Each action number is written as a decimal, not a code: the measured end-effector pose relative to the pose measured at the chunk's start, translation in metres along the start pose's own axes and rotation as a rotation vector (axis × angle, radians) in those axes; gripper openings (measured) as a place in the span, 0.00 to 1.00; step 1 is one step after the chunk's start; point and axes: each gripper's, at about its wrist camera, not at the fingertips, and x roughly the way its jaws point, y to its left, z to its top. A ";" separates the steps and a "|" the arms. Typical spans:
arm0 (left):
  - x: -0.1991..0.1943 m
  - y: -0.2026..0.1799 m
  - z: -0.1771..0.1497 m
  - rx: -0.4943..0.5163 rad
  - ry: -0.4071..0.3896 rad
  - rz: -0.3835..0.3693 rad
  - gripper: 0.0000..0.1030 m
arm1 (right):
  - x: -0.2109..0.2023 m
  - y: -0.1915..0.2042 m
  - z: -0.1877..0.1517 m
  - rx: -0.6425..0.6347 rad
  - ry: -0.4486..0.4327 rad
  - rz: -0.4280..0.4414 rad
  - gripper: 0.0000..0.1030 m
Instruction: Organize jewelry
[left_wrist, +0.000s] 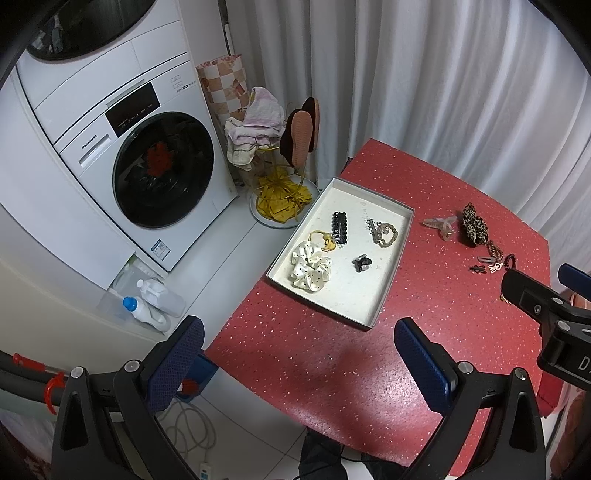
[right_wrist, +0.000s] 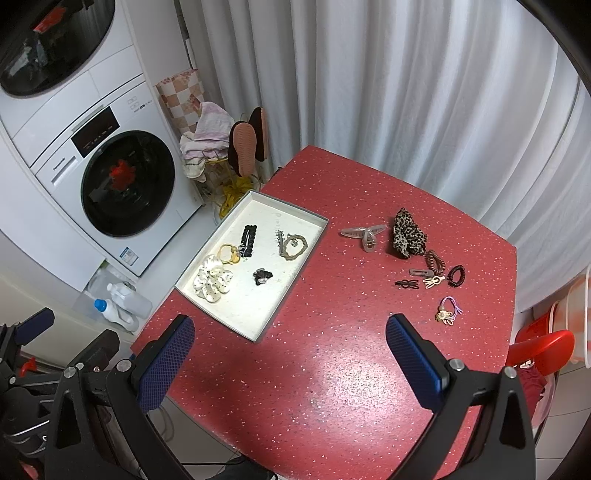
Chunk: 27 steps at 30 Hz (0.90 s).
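Jewelry lies split: some in the tray (right_wrist: 255, 334), the rest loose on the red tabletop (right_wrist: 332, 387). Both grippers, left (left_wrist: 299, 354) and right (right_wrist: 290, 352), hover spread and empty. Tiny flat clips (right_wrist: 421, 272) could slip from wide fingers.

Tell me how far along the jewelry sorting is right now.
Roughly halfway. Already in the tray: white scrunchie, yellow tie, black clip, small black claw, braided piece. Nothing is in hand: left gripper and right gripper are both open. Left on the red table: clear claw clip, leopard scrunchie, several small clips and coil ties, pink tie.
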 end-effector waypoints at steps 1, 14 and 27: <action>0.000 0.001 0.000 0.001 0.000 -0.001 1.00 | 0.000 0.000 0.000 0.000 0.000 -0.001 1.00; 0.000 0.001 -0.001 -0.002 0.000 0.002 1.00 | -0.001 0.005 -0.001 -0.001 -0.001 -0.002 1.00; 0.000 0.003 -0.001 -0.002 0.001 0.001 1.00 | -0.001 0.005 -0.001 0.000 0.000 -0.002 1.00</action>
